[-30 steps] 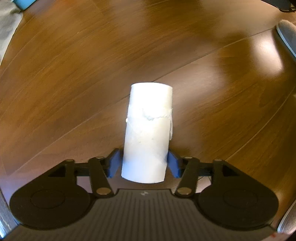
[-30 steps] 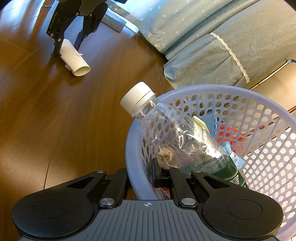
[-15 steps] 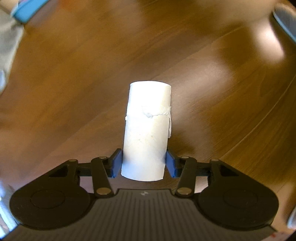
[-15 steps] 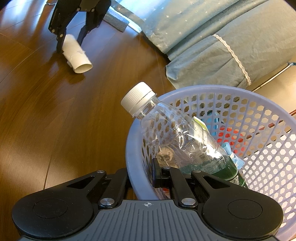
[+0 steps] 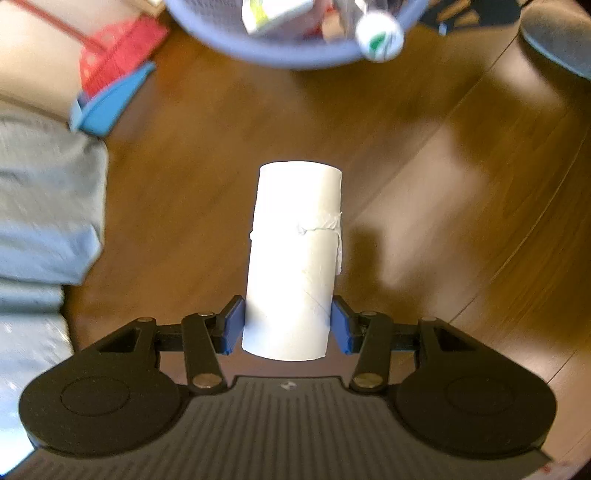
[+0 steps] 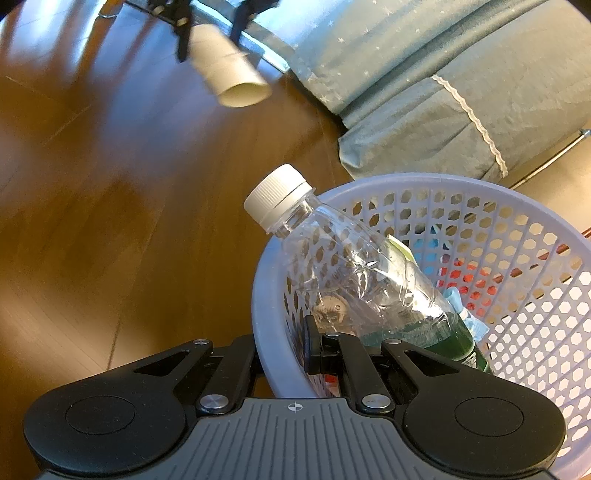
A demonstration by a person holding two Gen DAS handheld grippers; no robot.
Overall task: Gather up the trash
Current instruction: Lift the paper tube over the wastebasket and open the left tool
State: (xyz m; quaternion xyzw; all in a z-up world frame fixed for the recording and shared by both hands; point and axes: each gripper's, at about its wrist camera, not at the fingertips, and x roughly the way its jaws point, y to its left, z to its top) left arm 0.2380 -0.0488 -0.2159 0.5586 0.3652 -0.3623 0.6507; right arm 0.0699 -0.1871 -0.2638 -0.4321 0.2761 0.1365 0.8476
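A white cardboard tube hangs above the wooden floor, pinched near its lower end between the blue pads of my left gripper. The right wrist view shows the same tube in the air at top left, blurred, with the left gripper above it. My right gripper is shut on the wall of a lilac mesh basket, one finger outside and one inside. A clear plastic bottle with a white cap leans over the basket's rim. In the left wrist view the basket lies straight ahead.
Teal bedding with a lace trim hangs down behind the basket. Grey-green fabric fills the left side of the left wrist view, with a red and blue plastic item beyond it. A grey object sits at the top right.
My left gripper closed on the tube, lifted it off the floor and carried it toward the basket, which has come into its view. The right gripper and basket stayed still.
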